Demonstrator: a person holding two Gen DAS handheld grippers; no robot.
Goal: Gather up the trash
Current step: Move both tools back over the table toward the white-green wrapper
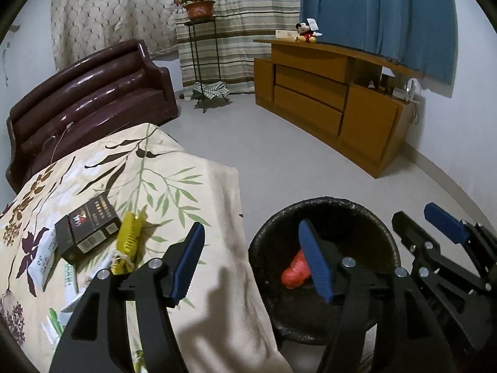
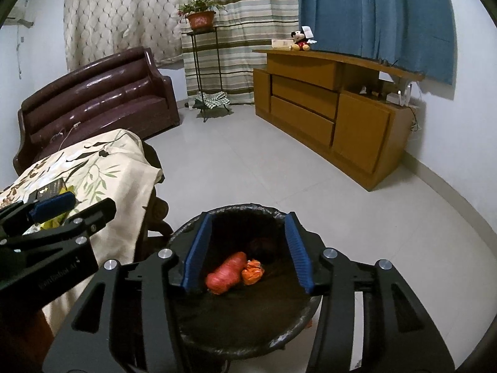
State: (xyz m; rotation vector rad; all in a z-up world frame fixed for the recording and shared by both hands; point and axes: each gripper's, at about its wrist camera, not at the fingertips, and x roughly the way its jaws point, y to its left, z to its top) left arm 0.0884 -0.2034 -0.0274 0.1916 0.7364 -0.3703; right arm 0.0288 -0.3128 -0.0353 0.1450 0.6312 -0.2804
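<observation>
A black trash bin [image 2: 248, 338] stands on the floor beside a cloth-covered table [image 1: 192, 186]. Inside the bin lie a red wrapper roll [image 2: 225, 275] and a small orange crumpled wrapper [image 2: 253, 272]; the roll also shows in the left wrist view [image 1: 295, 272]. My right gripper [image 2: 247, 258] is open and empty directly above the bin. My left gripper [image 1: 251, 264] is open and empty, straddling the table's edge and the bin's rim [image 1: 261, 239]. On the table lie a black box [image 1: 87, 233], a yellow wrapper [image 1: 127, 236] and white packets [image 1: 42, 259].
A dark leather sofa [image 1: 90, 99] stands behind the table. A plant stand [image 1: 202, 62] is by the curtains. A wooden cabinet [image 1: 335, 105] with a Mickey toy [image 1: 306, 32] is at the right. Tiled floor [image 1: 264, 149] lies between them.
</observation>
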